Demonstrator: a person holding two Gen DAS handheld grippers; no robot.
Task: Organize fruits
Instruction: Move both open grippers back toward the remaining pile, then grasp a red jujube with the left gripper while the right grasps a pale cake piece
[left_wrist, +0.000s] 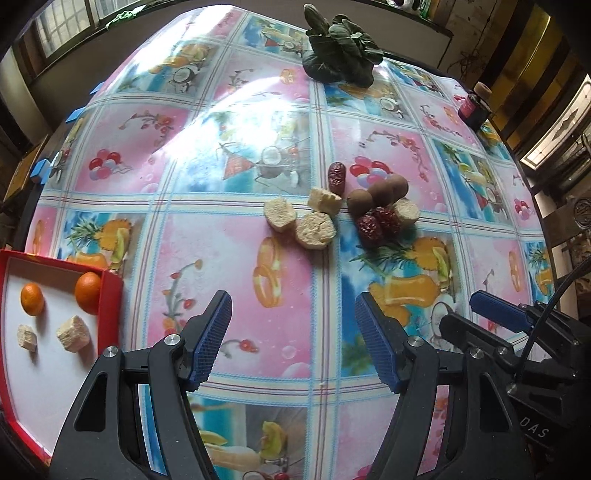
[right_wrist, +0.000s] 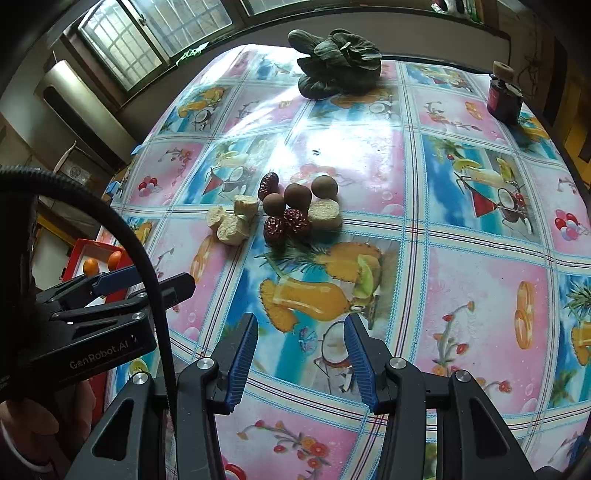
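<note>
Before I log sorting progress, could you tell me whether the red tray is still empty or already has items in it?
Not empty: the red tray holds two oranges and two pale chunks on its white floor.

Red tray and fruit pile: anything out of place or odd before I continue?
Nothing spilled or damaged. The red tray overhangs the table's left edge, and a leafy vegetable sits at the far end, apart from the fruit.

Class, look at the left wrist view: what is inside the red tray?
Inside the red tray lie two oranges and two pale crumbly chunks on its white floor. Its near corner is hidden behind the left gripper, so anything there cannot be seen.
</note>
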